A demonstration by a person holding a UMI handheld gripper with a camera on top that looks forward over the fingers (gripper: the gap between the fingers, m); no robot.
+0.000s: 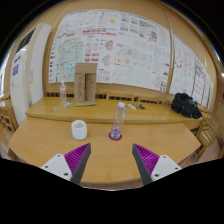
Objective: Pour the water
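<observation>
A clear plastic water bottle (118, 120) with a white cap stands upright on a small red coaster on the wooden table (150, 138), beyond my fingers and a little right of their middle. A white cup (79, 129) stands to its left, ahead of my left finger. My gripper (111, 163) is open and empty; its two purple-padded fingers (72, 159) are spread wide above the table's near part, well short of both objects.
A second wooden table behind carries a cardboard box (85, 85), a small bottle (63, 94) and a black bag (185, 104). Posters cover the back wall (120, 45). A white door stands at the left.
</observation>
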